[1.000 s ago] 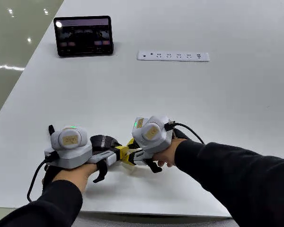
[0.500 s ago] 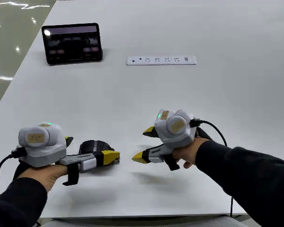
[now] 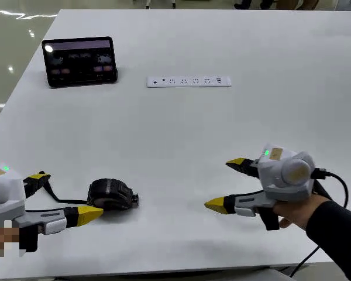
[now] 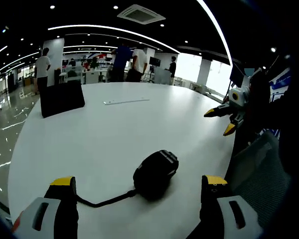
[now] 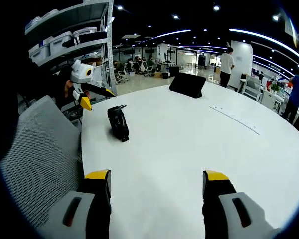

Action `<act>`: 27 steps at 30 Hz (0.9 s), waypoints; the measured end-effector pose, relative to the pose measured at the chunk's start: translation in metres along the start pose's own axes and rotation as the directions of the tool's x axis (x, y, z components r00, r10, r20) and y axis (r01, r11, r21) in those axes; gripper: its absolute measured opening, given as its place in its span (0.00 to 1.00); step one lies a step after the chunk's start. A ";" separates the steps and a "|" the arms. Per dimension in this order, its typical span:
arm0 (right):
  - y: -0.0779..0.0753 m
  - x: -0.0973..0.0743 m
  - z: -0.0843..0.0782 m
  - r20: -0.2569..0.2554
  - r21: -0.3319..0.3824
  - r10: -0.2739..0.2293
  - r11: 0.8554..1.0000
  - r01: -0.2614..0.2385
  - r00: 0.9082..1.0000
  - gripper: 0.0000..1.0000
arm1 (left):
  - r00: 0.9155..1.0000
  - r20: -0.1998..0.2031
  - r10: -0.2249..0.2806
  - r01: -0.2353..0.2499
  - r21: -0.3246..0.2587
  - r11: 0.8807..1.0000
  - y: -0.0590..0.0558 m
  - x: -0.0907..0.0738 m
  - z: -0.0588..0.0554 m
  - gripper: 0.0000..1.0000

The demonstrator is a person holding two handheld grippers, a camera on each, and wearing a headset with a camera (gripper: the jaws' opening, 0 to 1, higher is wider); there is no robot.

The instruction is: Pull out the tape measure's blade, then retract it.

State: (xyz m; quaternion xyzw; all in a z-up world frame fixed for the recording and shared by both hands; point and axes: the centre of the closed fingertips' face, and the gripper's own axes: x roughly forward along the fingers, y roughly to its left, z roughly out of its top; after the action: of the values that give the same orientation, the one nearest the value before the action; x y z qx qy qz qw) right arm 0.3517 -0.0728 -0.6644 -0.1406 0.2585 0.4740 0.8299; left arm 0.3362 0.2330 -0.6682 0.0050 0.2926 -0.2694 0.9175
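The two grippers are drawing apart. A second ago they were meeting close together over the tape measure [image 3: 111, 194]; now the left gripper [image 3: 65, 194] and the right gripper [image 3: 225, 183] are sitting well apart over the white table [image 3: 181, 134], and the case is lying free on the tabletop between them. Neither one is holding anything: the left gripper's jaws are standing wide apart, and so are the right's, with bare table showing between its yellow tips in the right gripper view.

No blade is showing outside the case, so the pull and the retraction are looking finished and the hands are looking to be backing off — a judgement, not a certainty.

The tape measure is lying just ahead of the left gripper's tips, roughly on the line between its jaws in the left gripper view, with its black strap [image 4: 104, 200] trailing back toward the jaw on that view's left, untouched by either jaw. From the right gripper it is lying well ahead and off toward the left jaw's side.
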 end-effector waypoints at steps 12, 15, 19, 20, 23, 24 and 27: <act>-0.027 -0.056 -0.057 -0.032 0.067 -0.125 0.990 0.127 0.992 1.00 | 0.998 -0.067 0.008 -0.009 -0.014 1.000 0.019 -0.014 -0.028 1.00; -0.029 -0.069 -0.070 -0.057 0.078 -0.133 0.987 0.137 0.989 1.00 | 0.998 -0.065 0.011 -0.011 -0.012 1.000 0.022 -0.020 -0.026 1.00; -0.032 -0.078 -0.088 -0.090 0.092 -0.138 0.985 0.146 0.986 1.00 | 0.999 -0.049 0.017 -0.018 -0.024 1.000 0.025 -0.026 -0.021 1.00; -0.032 -0.080 -0.089 -0.092 0.094 -0.138 0.985 0.146 0.986 1.00 | 0.999 -0.049 0.017 -0.018 -0.026 1.000 0.026 -0.026 -0.021 1.00; -0.031 -0.082 -0.086 -0.092 0.091 -0.147 0.984 0.155 0.985 1.00 | 0.999 -0.049 0.020 -0.021 -0.030 0.999 0.027 -0.029 -0.023 1.00; -0.030 -0.083 -0.084 -0.087 0.093 -0.148 0.983 0.156 0.985 1.00 | 0.999 -0.049 0.021 -0.023 -0.031 0.999 0.027 -0.029 -0.023 1.00; -0.028 -0.082 -0.080 -0.082 0.087 -0.146 0.984 0.153 0.986 1.00 | 0.999 -0.042 0.025 -0.027 -0.032 0.999 0.027 -0.031 -0.021 1.00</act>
State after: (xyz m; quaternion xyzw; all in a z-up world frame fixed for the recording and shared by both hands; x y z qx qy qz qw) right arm 0.3178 -0.1838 -0.6846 -0.1386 0.3000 0.3923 0.8584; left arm 0.3174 0.2745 -0.6727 -0.0006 0.3158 -0.2524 0.9147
